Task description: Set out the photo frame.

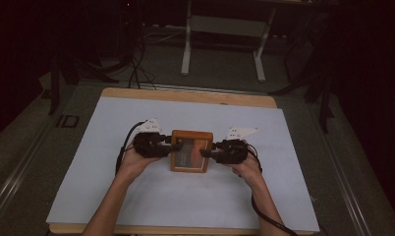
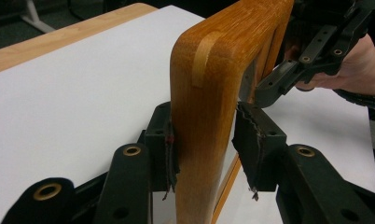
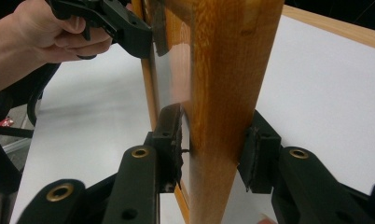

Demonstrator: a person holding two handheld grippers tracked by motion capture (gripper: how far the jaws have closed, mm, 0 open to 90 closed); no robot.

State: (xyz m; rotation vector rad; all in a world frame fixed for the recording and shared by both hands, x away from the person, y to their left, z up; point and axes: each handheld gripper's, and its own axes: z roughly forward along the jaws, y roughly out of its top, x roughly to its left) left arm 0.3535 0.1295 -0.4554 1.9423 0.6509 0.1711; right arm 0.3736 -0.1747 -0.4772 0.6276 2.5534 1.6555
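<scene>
Wooden picture frame (image 1: 191,150) already clamped on its left edge by the left gripper (image 1: 168,143) and on its right edge by the right gripper (image 1: 209,151), carried over the middle of the white-covered table (image 1: 136,196); setting down left.

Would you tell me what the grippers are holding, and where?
Both hold the wooden picture frame: left gripper on its left side rail, right gripper on its right rail.
</scene>
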